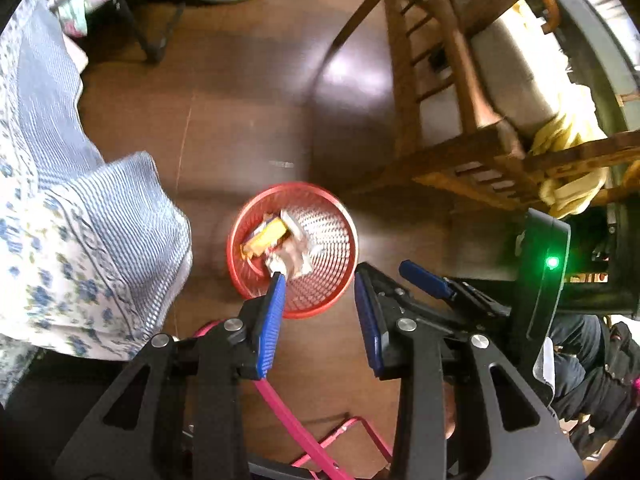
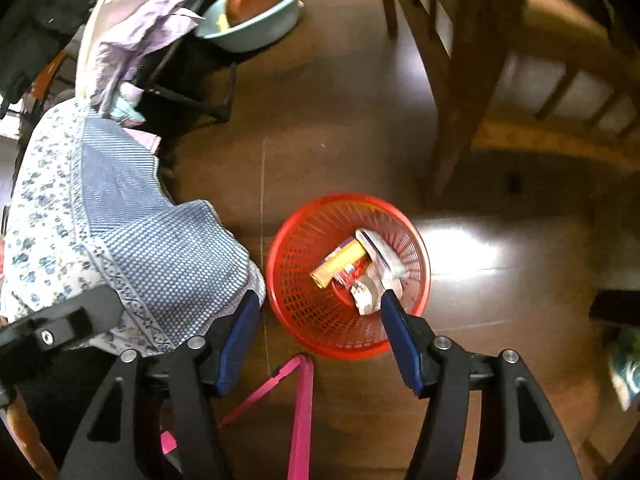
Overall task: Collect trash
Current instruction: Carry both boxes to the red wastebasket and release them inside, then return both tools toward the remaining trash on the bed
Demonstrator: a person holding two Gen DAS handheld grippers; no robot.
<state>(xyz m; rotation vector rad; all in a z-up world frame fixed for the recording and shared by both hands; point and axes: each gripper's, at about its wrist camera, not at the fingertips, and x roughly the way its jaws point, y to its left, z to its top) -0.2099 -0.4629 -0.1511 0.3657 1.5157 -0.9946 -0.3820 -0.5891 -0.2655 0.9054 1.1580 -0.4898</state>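
Red mesh basket (image 2: 348, 276) on the floor already holds the wrappers (image 2: 352, 268), both hand-held grippers, left (image 1: 320, 280) and right (image 2: 316, 308), hover spread and empty above it, so little seems left.

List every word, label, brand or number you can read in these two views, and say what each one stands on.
None can be read.
Yellow wrapper in the red mesh plastic basket: no print can be made out.
Red packet beside it: some marking, too blurred to read.
Crumpled silver foil wrapper: no print can be made out.
Green light on the dark device: a lamp, not a sign.
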